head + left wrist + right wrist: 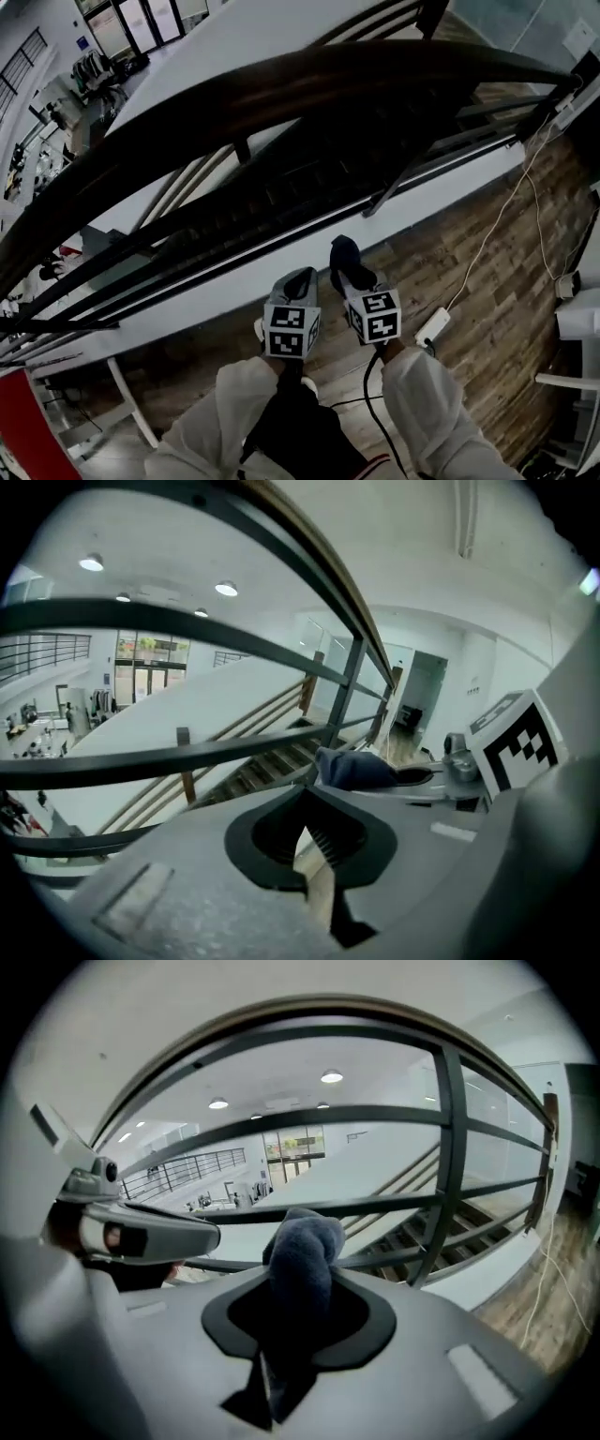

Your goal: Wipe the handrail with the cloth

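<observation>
left tool: jaws together | right tool: clamped on blue cloth

white sleeves, grey marker-cubed grippers

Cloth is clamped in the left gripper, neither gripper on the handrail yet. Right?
Wrong gripper. The right gripper view shows the cloth clamped in the right gripper; the left gripper is shut on nothing. Neither gripper is on the handrail yet.
</observation>
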`<state>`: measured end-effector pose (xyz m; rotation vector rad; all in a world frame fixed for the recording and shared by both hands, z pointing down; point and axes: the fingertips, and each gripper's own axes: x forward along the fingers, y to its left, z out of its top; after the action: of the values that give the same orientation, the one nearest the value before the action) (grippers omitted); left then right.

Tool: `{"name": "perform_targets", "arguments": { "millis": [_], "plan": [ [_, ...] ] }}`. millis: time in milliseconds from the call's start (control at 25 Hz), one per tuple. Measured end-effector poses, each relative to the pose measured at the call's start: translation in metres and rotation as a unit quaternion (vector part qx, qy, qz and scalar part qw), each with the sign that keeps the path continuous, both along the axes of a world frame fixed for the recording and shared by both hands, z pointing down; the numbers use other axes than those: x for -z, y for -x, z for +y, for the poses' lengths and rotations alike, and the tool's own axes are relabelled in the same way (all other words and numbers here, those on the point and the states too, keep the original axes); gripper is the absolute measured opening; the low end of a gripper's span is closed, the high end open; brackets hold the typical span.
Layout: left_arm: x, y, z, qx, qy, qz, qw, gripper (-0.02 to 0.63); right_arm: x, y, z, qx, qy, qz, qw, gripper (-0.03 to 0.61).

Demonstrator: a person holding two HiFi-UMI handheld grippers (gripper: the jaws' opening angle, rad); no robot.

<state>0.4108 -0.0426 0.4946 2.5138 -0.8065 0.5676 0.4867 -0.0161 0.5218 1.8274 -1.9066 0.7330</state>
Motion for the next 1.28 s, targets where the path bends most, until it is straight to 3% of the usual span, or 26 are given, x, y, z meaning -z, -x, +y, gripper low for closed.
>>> {"name": "perform_targets", "arguments": {
  "millis": [280,480,640,840,1040,1280],
  "plan": [
    [0.099,0.156,0.035,0.076,-0.064,-0.031,0.9945,0.002,0.120,0.136,0.033,0.061,-0.033,-0.034,0.997,0.091],
    [0.146,0.274,0.078,0.164,-0.084,-0.062,0.9810,0.002,0.180,0.212,0.055,0.101,-0.055,-0.049,0.992,0.091],
    [0.195,0.352,0.113,0.219,-0.104,-0.053,0.9687,0.002,0.223,0.266,0.081,0.128,-0.074,-0.051,0.988,0.091],
    [0.246,0.401,0.164,0.253,-0.114,-0.008,0.9606,0.002,0.264,0.307,0.137,0.135,-0.092,-0.045,0.985,0.091],
    [0.289,0.431,0.226,0.226,-0.156,0.028,0.9611,0.002,0.300,0.349,0.211,0.127,-0.116,-0.028,0.985,0.091],
    [0.323,0.488,0.318,0.206,-0.177,0.035,0.9617,0.002,0.326,0.419,0.313,0.107,-0.133,-0.041,0.984,0.091]
  ]
}}
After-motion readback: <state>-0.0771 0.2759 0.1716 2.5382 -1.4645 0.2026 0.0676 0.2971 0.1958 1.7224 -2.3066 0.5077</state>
